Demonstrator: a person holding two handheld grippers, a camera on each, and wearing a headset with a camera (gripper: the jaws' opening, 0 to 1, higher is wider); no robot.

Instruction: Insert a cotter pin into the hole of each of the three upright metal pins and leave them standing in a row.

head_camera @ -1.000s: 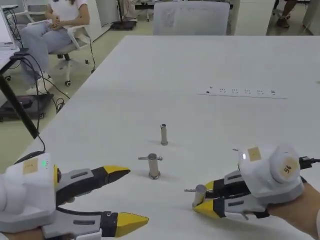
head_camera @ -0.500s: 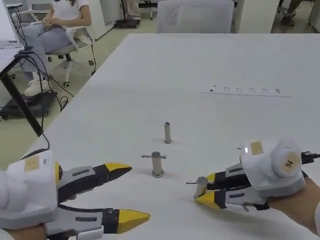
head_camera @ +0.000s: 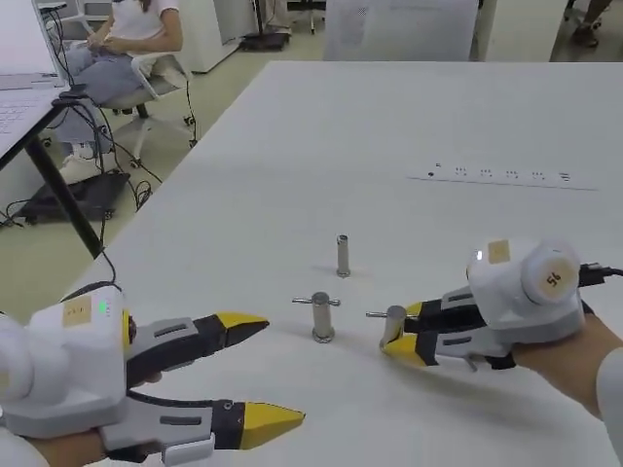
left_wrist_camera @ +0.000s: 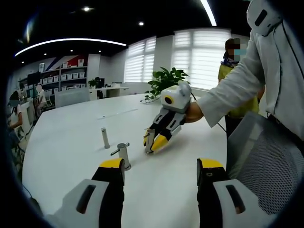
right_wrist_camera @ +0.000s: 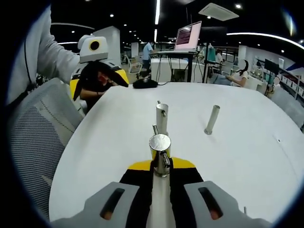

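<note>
Middle pin (head_camera: 320, 318) stands on the desk (head_camera: 292, 165) with its cotter pin (head_camera: 304, 302) through, my right gripper (head_camera: 401, 331) pinches a second fitted pin (head_camera: 392, 322) beside it, left gripper (head_camera: 280, 370) spread, and the far pin (head_camera: 343, 255) looks bare, so one left, I reckon.

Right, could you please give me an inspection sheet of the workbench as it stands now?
Surface: white table, smooth.
Job's things: middle pin upright with cotter pin through it; third pin also carries one; far pin upright, nothing seen through it.
Clutter: flat strip with small marks.
Grippers: left hand-held gripper open, holding nothing; right hand-held gripper shut on third pin.
Cables: black leads on the floor beside the neighbouring desk.
Surroundings: seated person, chair.
</note>
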